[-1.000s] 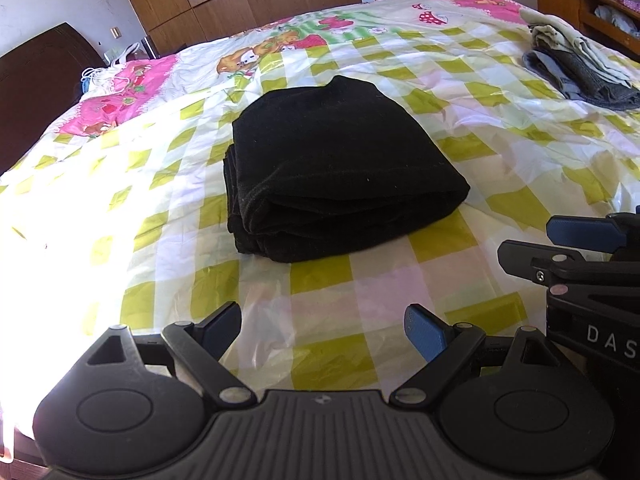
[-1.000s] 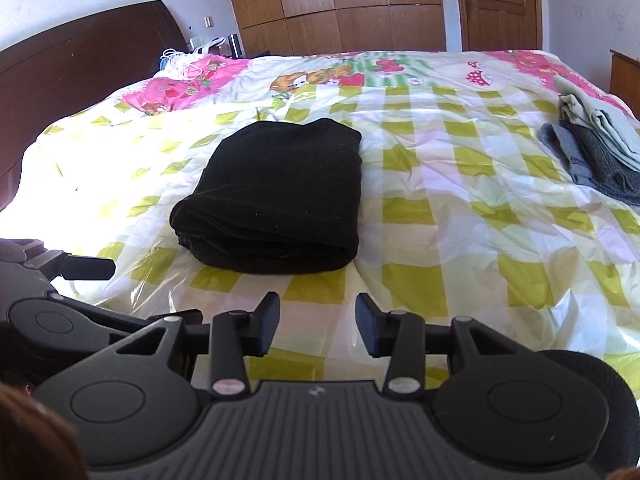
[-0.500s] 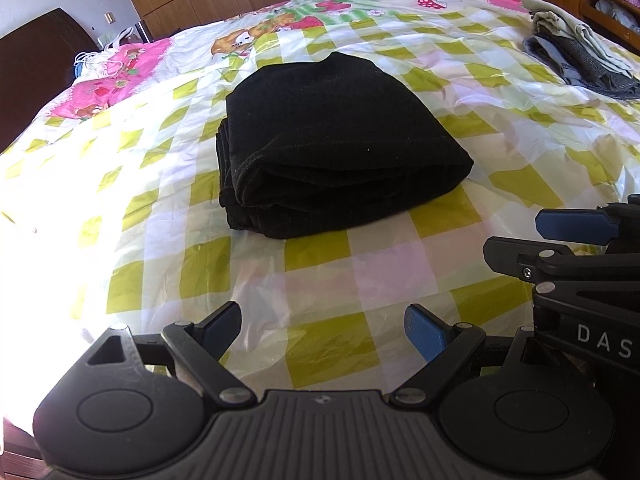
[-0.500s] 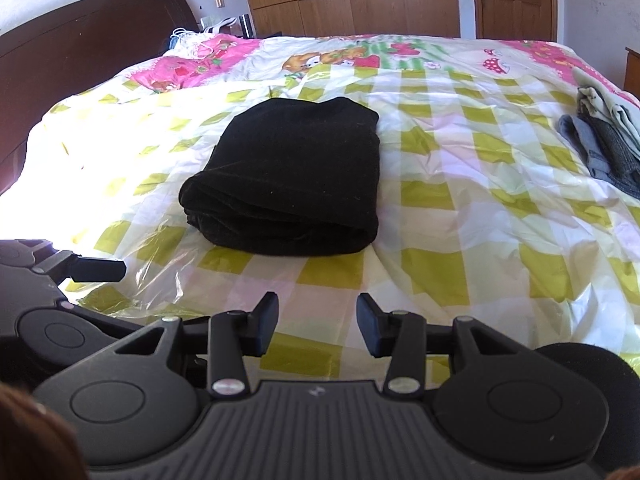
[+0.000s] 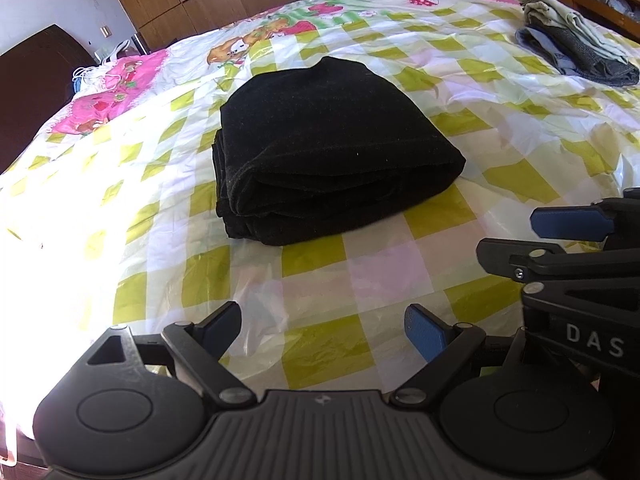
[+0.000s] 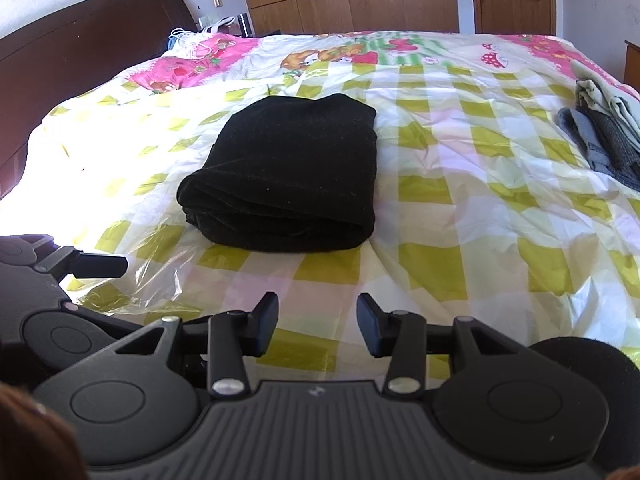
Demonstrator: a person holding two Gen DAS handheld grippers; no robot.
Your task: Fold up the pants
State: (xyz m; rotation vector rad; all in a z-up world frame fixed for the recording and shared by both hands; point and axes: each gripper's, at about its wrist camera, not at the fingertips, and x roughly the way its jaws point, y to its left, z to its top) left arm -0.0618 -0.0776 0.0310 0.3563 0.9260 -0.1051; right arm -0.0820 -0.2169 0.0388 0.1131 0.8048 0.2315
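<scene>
One black pants bundle, folded thick, layered edges, on bedspread

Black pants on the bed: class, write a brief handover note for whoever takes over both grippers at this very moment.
Left gripper: open, empty, above the checked yellow-and-white bedcover.
Right gripper: open, empty, beside the left one.
Folded black fabric pants: a compact stack mid-bed, ahead of both grippers, touched by neither.
Grey and pale clothes pile: at the bed's far right edge.
Done: the pants look fully folded.
Left: probably nothing but a check for tidiness.
</scene>
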